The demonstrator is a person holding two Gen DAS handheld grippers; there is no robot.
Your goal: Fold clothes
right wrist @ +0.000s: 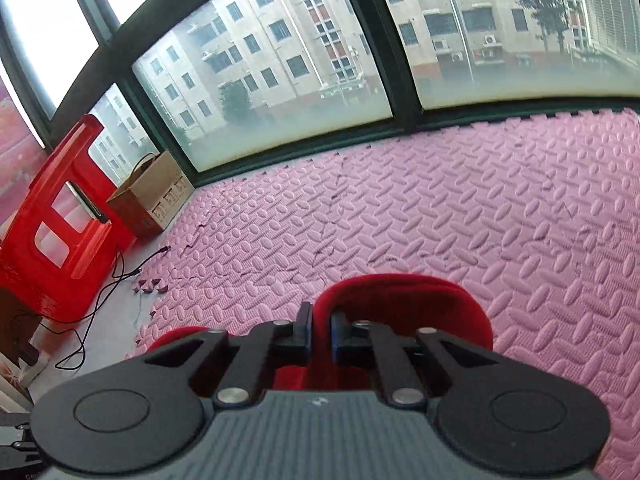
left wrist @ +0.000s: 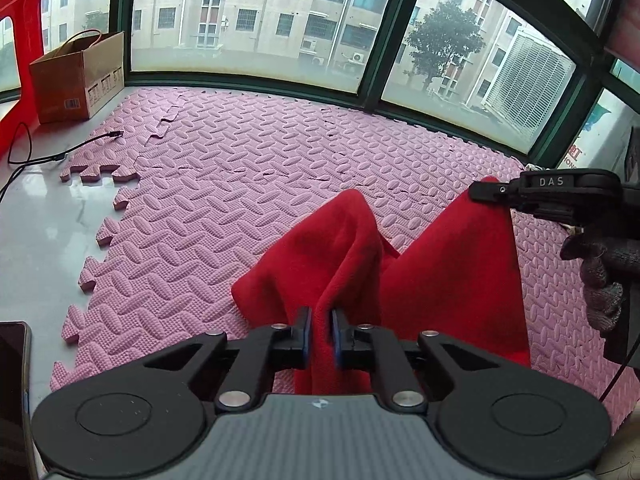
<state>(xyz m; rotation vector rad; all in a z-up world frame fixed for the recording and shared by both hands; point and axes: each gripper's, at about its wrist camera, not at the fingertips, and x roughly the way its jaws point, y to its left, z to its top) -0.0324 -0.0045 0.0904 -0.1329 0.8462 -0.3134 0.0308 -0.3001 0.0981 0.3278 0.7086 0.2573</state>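
Observation:
A red fleece garment (left wrist: 448,280) hangs lifted above the pink foam mat (left wrist: 260,168), held at two raised corners. My left gripper (left wrist: 321,320) is shut on one fold of it, which rises to a peak ahead of the jaws. My right gripper (left wrist: 486,192) shows at the right of the left wrist view, pinching the other corner, with a gloved hand behind it. In the right wrist view my right gripper (right wrist: 321,320) is shut on the red garment (right wrist: 400,300), which bulges around and below the jaws.
A cardboard box (left wrist: 80,80) stands at the far left by the window. A red plastic stool (right wrist: 60,220) is beside it. Black cables (left wrist: 52,156) lie on the white floor left of the mat. A dark phone (left wrist: 12,392) lies at the near left.

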